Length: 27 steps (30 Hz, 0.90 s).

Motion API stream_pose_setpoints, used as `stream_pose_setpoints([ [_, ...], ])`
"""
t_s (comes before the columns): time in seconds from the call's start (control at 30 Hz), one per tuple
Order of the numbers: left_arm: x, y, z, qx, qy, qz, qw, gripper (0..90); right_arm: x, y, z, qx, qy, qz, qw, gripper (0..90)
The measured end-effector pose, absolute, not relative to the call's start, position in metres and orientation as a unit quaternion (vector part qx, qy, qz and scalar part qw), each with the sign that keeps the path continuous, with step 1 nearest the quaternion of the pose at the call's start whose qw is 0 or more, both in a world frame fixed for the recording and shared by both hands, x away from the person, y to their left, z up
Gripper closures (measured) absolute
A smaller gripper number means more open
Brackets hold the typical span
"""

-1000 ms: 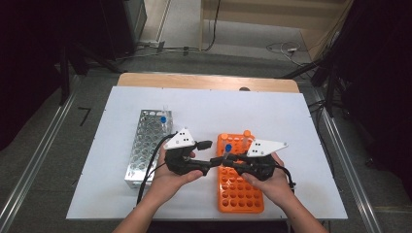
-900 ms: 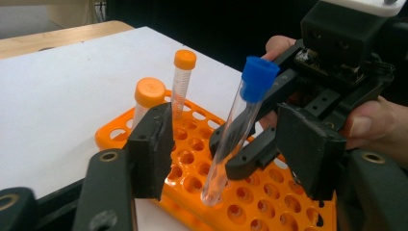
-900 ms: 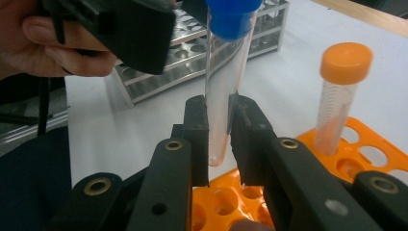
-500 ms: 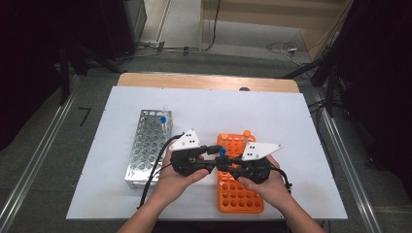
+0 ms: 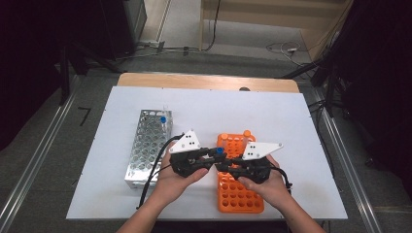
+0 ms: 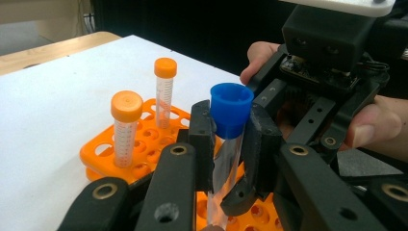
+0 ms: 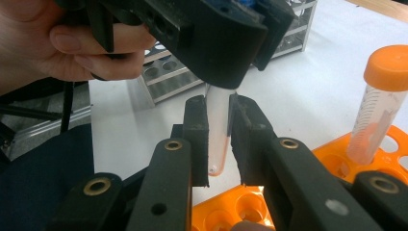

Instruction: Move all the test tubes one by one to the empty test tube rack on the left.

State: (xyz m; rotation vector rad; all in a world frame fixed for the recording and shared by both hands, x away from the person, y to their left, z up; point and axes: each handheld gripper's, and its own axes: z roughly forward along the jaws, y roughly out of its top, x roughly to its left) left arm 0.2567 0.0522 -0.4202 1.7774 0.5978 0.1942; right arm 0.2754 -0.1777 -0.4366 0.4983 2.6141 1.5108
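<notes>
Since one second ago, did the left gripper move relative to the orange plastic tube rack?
Yes. The left gripper moved right, from the gap beside the orange plastic tube rack to over its left edge, meeting the right gripper.

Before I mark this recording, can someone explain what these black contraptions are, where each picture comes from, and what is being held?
A person holds two hand-operated grippers. The high view looks down on the white table; each other view rides on one gripper. On the table are a metal rack and an orange rack with two orange-capped tubes. The left gripper clamps a blue-capped tube just below its cap, while the right gripper closes on the same tube's lower end, above the orange rack.
</notes>
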Motion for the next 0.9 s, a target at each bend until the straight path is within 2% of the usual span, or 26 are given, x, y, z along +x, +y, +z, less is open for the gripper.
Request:
stream_pose_setpoints([
  [0.4,0.257,0.056,-0.419,0.761,0.259,0.085,0.589,76.5,0.276,-0.179,-0.436,0.165,0.851,0.497,0.037,72.5],
  [0.67,0.259,0.064,-0.418,0.754,0.269,0.094,0.592,76.5,0.277,-0.183,-0.437,0.158,0.847,0.507,0.023,57.3],
  [0.9,0.262,0.075,-0.416,0.747,0.281,0.103,0.594,76.5,0.278,-0.185,-0.437,0.151,0.847,0.51,0.018,34.9],
])
